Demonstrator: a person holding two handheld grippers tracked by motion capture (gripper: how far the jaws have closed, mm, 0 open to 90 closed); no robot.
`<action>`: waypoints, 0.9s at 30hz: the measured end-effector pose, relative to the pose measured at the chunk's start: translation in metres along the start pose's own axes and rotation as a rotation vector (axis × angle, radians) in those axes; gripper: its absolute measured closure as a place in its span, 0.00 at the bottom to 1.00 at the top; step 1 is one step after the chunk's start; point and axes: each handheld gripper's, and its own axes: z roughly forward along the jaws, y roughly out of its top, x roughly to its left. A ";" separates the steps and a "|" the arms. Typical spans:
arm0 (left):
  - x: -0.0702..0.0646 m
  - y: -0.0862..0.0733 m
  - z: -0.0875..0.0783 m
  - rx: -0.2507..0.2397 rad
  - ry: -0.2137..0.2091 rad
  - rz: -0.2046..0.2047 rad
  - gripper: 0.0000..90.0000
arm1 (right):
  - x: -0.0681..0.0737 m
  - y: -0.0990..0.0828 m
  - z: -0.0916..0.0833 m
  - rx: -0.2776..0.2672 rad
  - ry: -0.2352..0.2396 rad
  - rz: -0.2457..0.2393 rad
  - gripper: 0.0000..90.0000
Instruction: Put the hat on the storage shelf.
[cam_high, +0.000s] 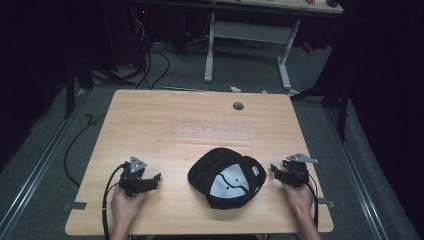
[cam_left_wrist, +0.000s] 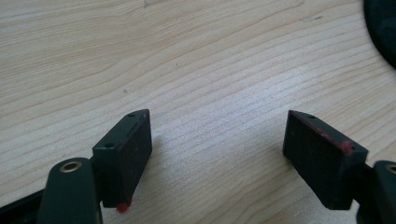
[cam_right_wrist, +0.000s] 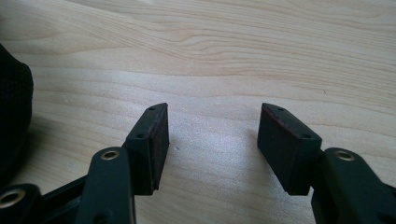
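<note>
A black cap (cam_high: 227, 176) lies upside down on the wooden table (cam_high: 200, 125), its grey inner lining facing up. My left gripper (cam_high: 154, 179) rests on the table to the cap's left, open, with bare wood between its jaws (cam_left_wrist: 219, 135). The cap's edge (cam_left_wrist: 385, 28) shows at the top right of the left gripper view. My right gripper (cam_high: 276, 171) rests to the cap's right, close to its brim, open and empty (cam_right_wrist: 212, 130). Part of the cap (cam_right_wrist: 14, 102) sits at the left edge of the right gripper view.
A round grey grommet (cam_high: 238, 106) sits in the table near its far edge. A faint pale patch (cam_high: 215, 132) marks the middle of the table. Beyond the table stand a white desk frame (cam_high: 250, 35) and cables (cam_high: 150, 60) on the floor.
</note>
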 end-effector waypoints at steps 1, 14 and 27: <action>0.000 0.000 0.000 0.001 0.001 0.001 0.27 | -0.001 0.000 0.000 -0.002 0.010 0.009 0.49; 0.000 0.000 0.000 0.001 0.001 -0.002 0.27 | 0.001 0.004 -0.019 -0.082 0.060 0.024 0.49; 0.000 0.000 0.000 -0.001 0.002 -0.004 0.27 | 0.013 0.015 -0.037 -0.142 0.121 -0.002 0.50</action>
